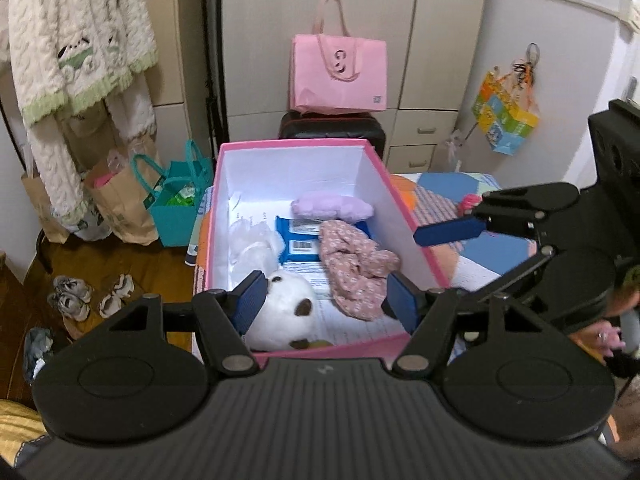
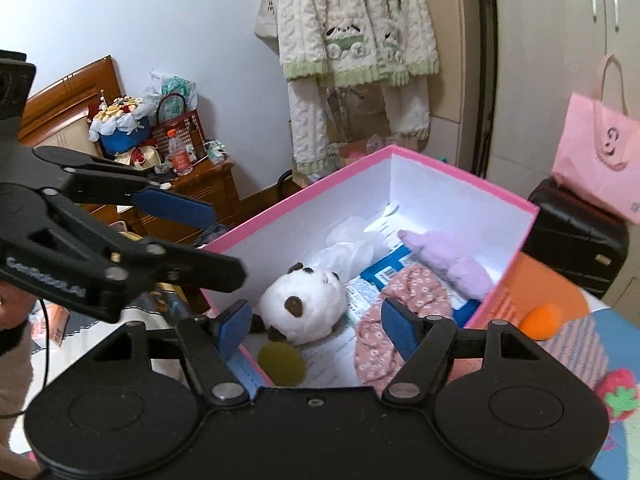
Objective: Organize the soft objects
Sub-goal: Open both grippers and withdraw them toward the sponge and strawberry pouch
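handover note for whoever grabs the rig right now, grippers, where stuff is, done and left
Left gripper: open, empty, over the near end of the pink box.
Right gripper: open, empty, also at the box's near edge.
In the box: panda plush, floral cloth, purple plush, white plastic bag, blue packs, green ball.
Outside, on the quilt right of the box: orange ball, strawberry plush.
Done: most soft items are boxed.
Left: probably the orange ball and strawberry plush go in next.
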Demonstrator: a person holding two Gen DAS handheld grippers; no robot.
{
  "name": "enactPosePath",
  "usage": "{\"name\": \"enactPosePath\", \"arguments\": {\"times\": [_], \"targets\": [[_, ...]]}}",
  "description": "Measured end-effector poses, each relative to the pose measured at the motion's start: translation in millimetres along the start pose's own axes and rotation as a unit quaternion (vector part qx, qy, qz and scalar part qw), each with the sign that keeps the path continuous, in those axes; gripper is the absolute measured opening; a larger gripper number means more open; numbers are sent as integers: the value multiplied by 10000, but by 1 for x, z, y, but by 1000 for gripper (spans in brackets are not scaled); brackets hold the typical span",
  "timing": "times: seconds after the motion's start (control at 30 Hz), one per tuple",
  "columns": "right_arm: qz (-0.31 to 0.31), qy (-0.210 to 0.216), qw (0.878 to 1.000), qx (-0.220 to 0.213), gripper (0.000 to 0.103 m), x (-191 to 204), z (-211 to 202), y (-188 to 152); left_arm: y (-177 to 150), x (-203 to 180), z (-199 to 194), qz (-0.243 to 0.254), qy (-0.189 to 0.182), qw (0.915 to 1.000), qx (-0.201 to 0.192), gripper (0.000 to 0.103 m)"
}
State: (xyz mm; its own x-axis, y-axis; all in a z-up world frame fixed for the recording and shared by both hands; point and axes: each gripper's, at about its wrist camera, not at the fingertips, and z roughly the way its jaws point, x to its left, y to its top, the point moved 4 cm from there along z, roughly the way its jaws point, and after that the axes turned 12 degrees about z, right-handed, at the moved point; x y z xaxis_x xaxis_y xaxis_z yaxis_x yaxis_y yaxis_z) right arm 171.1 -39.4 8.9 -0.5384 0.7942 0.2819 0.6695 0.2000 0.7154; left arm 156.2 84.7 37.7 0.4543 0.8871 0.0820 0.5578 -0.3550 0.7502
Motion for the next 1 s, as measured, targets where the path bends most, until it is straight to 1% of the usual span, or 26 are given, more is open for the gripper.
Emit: {"name": "enactPosePath", "arguments": {"times": [0.3,0.4,0.57,0.7,0.83,1.0], "targets": [[-290,-251,9989,-266,78,4,-47,-16,2,-38,-33,349,-120,9992,-133,69],[-355,-399,9981,-298,80,1,-61,-24,2,-49,-40,428,-160,9988,-183,69],[-428,-574,9967,-387,80,-8,-85,-35,6,-71,-49,543,-250,9976,-337,71],[-396,-738,9949,-564,80,-24,-108,-46,14,-91,-48,715,-365,9960,-396,72],[-194,-895,9930,-745,80,-48,-131,-55,21,-114,-40,887,-531,9938,-405,72],[-52,-1211,9889,-860,80,-79,-153,-68,33,-142,-19,1008,-828,9908,-369,73]]}}
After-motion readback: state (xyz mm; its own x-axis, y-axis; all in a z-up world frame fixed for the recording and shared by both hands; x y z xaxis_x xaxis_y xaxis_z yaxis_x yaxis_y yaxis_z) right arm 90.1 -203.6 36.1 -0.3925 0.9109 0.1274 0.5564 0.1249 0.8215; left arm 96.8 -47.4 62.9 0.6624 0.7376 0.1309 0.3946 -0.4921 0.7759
